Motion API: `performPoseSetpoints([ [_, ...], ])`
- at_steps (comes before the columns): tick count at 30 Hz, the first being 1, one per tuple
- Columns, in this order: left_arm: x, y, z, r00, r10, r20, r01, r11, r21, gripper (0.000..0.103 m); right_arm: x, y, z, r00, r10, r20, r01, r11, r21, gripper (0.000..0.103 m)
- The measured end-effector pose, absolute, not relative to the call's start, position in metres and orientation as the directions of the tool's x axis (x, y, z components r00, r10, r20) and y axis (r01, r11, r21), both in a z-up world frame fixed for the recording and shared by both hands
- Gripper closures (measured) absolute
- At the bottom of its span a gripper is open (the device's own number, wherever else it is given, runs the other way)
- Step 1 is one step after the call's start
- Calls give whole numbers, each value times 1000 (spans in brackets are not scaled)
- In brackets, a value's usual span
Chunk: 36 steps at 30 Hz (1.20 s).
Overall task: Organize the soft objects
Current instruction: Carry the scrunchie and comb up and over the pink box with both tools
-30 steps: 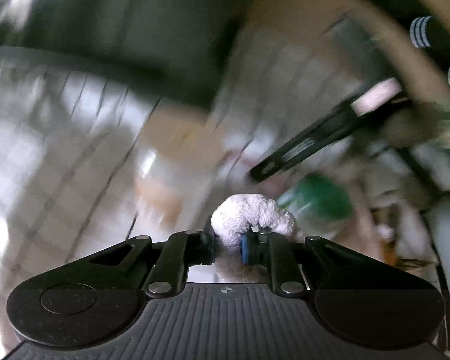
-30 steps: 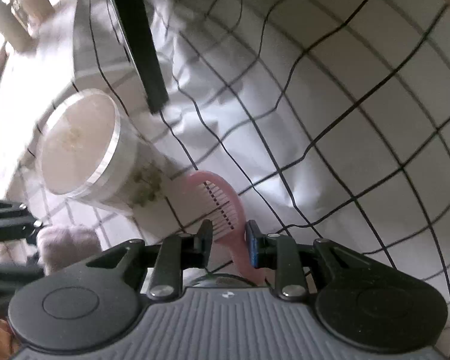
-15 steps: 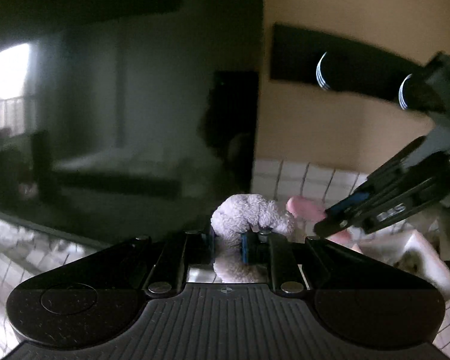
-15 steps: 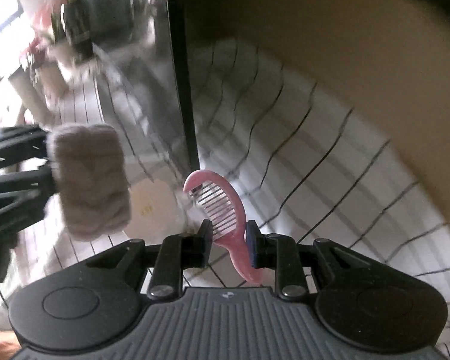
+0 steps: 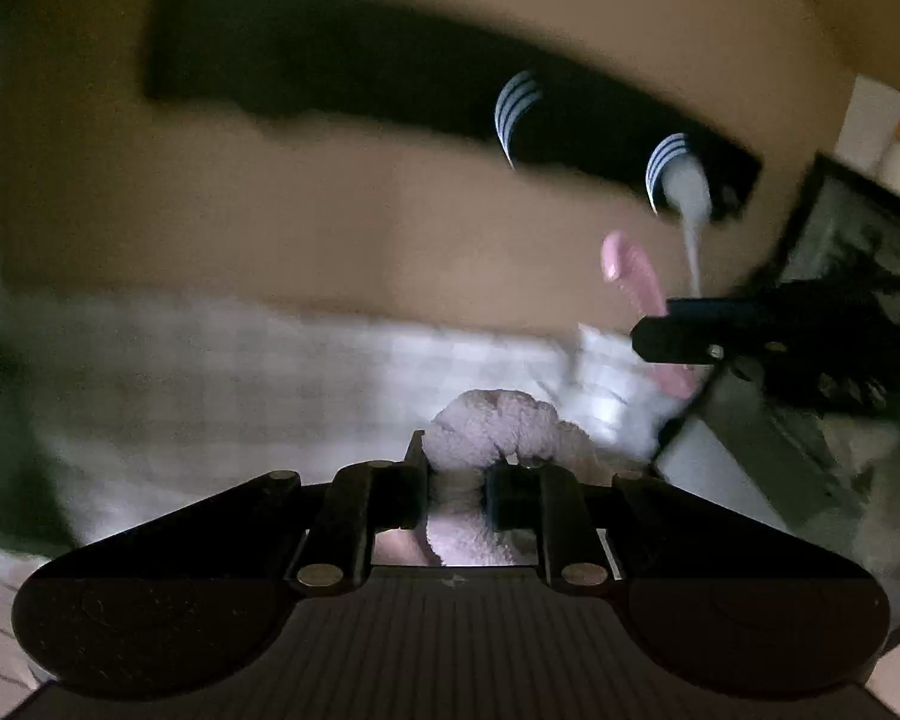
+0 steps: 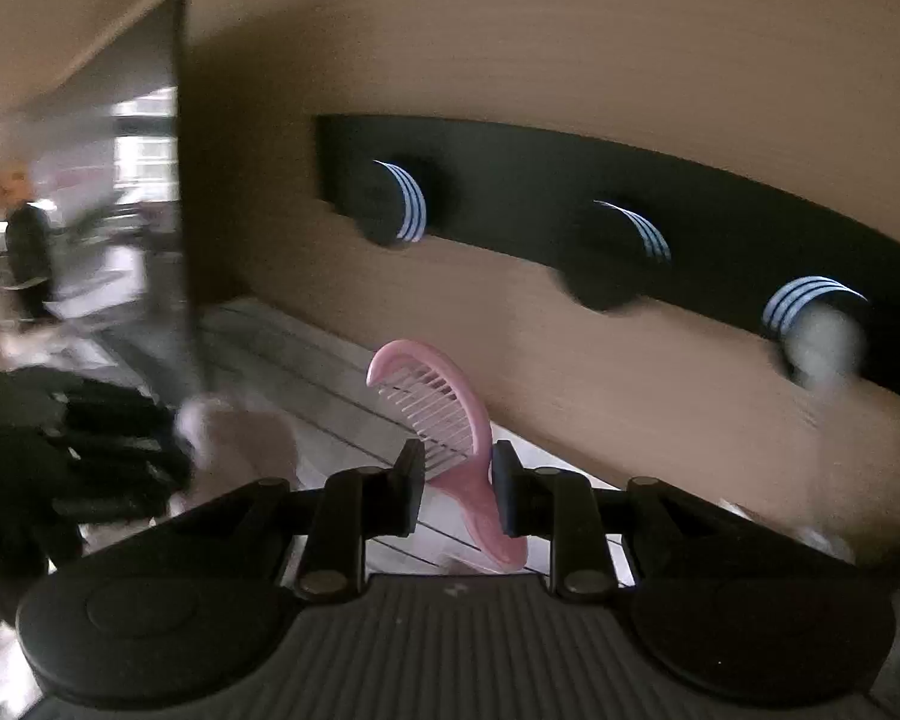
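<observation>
Two items were in hand. Fluffy pale-pink plush scrunchie (image 5: 498, 429): pinched in nearly closed left gripper (image 5: 456, 480), lower centre. Curved pink plastic comb (image 6: 450, 420): clamped in right gripper (image 6: 456, 486), long axis rising upper left. Black wall rail with striped pegs (image 6: 570, 204): above, nearer the comb, upper right.
</observation>
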<state>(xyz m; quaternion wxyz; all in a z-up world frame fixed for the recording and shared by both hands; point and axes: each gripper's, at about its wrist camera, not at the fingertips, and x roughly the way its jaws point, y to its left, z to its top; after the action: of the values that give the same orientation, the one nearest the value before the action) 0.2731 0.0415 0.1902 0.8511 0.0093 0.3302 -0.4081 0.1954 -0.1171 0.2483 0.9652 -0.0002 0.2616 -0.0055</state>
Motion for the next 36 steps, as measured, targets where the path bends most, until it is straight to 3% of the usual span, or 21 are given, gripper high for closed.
performPoseSetpoints([
  [4, 279, -2, 141, 270, -739, -618, 693, 594, -409, 81, 168, -129, 220, 847, -115, -519, 104, 993, -50, 79],
  [8, 295, -44, 104, 215, -679, -702, 656, 633, -411, 81, 155, -146, 180, 822, -156, -548, 176, 984, -17, 79],
  [12, 304, -59, 79, 199, -644, -738, 662, 644, -384, 81, 154, -175, 132, 784, -126, -608, 238, 966, 106, 79],
  [19, 306, -51, 90, 161, -648, -745, 665, 628, -403, 81, 168, -177, 72, 747, -136, -651, 273, 955, 113, 79],
  [21, 304, -53, 93, 206, -610, -765, 687, 647, -332, 81, 175, -175, 60, 731, -143, -667, 287, 951, 111, 79],
  [24, 297, -61, 92, 291, -580, -761, 734, 646, -211, 81, 174, -175, 50, 720, -142, -680, 294, 949, 112, 79],
  [29, 298, -65, 84, 256, -588, -767, 737, 632, -239, 81, 170, -172, 44, 711, -143, -688, 312, 942, 127, 78],
  [31, 299, -66, 82, 242, -597, -765, 734, 628, -258, 81, 163, -170, 49, 737, -128, -664, 293, 945, 143, 76],
  [33, 299, -67, 80, 238, -599, -764, 733, 627, -263, 81, 156, -165, 56, 770, -117, -627, 267, 952, 150, 67],
  [36, 300, -66, 80, 226, -602, -766, 729, 626, -277, 81, 151, -157, 64, 805, -92, -587, 218, 965, 148, 66],
])
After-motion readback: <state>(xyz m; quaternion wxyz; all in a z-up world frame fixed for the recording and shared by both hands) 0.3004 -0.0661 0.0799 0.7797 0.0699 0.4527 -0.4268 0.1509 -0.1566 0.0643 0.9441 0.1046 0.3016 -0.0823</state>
